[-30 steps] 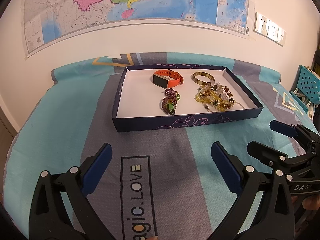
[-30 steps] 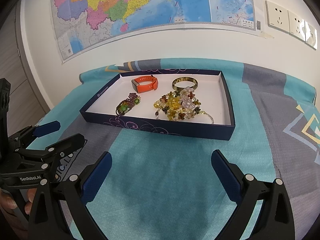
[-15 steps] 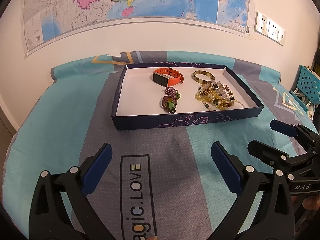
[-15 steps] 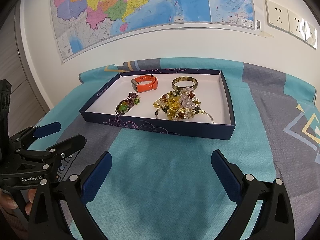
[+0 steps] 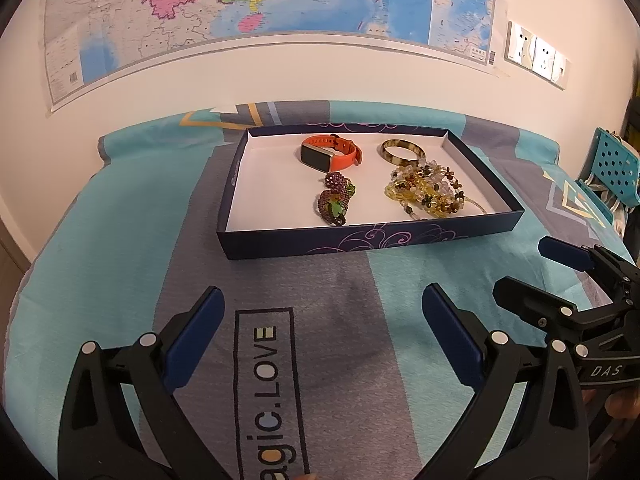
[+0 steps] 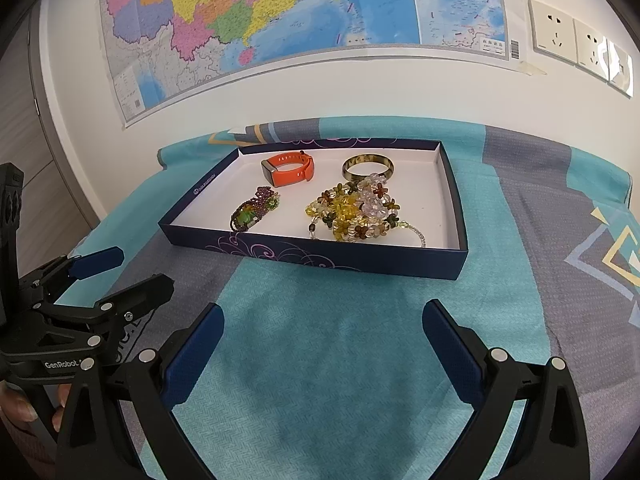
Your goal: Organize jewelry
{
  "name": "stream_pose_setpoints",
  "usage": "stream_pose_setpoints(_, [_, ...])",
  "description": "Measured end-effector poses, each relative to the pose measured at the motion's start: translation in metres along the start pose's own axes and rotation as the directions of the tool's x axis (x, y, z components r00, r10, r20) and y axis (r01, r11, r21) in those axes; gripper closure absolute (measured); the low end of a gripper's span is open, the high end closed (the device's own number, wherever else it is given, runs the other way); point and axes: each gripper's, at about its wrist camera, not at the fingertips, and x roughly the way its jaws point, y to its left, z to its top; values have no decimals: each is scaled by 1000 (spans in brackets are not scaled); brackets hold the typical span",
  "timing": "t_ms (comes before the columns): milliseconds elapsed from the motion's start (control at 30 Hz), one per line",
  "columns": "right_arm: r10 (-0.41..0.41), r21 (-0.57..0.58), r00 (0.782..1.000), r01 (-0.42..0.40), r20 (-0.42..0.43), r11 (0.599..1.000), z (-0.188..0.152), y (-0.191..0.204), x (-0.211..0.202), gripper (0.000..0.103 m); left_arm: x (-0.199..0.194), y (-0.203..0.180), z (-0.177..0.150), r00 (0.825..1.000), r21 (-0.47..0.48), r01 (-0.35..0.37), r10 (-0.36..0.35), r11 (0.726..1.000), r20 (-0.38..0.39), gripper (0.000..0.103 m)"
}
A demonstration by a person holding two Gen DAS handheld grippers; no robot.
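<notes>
A dark blue shallow box (image 5: 372, 237) (image 6: 320, 254) with a white floor lies on the cloth ahead. Inside it are an orange watch (image 5: 330, 155) (image 6: 289, 170), a brown mottled bangle (image 5: 402, 152) (image 6: 368, 166), a purple and green beaded piece (image 5: 335, 204) (image 6: 254, 212) and a heap of yellow and clear flower beads (image 5: 428, 194) (image 6: 356, 210). My left gripper (image 5: 322, 304) (image 6: 120, 266) stands open in front of the box, nothing between its fingers. My right gripper (image 6: 322, 314) (image 5: 524, 264) is open too, to the right of the left one.
A teal and grey patterned cloth (image 5: 120, 220) covers the surface. A map (image 5: 260, 4) and wall sockets (image 6: 576, 42) hang on the wall behind. A teal perforated basket (image 5: 614, 168) stands off to the right. A hand (image 6: 16, 410) holds the left gripper.
The left wrist view has drawn back slightly, so the box sits a little farther off. Both grippers stay open and the jewelry has not moved.
</notes>
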Motion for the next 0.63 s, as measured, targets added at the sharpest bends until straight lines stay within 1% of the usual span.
stream_pose_setpoints(133, [0,1,1000,0,2,1000,0,0,-1,7,-1,-1,0,1000,1,2,-2,1000,4,5])
stream_pose_setpoints(267, [-2,0,1000,2,3,1000,0,0,-2,7,-3,-4,0,1000,17,-7,6,1000,24,5])
stream_pose_setpoints(367, [-3,-3,1000,3,3,1000,-1,0,-2,7,-4,-5,1,999,28,4,-5,1000,35,5])
stream_pose_setpoints(433, [-10,-14,1000,10,-1,1000,-2,-1,-4,7,-3,-6,0,1000,26,5,-6,1000,23,5])
stream_pose_setpoints(500, [-32,-32,999,31,-9,999,-2,-5,-5,7,2,-3,0,1000,9,12,-12,1000,-8,5])
stream_pose_setpoints(600, [-84,-29,994,82,-63,996,-3,-33,-3,7,9,8,0,999,-24,19,-20,1000,-43,5])
stream_pose_setpoints(633, [-111,-17,990,110,-86,994,-3,-52,-3,7,10,13,-1,999,-31,16,-18,999,-48,5])
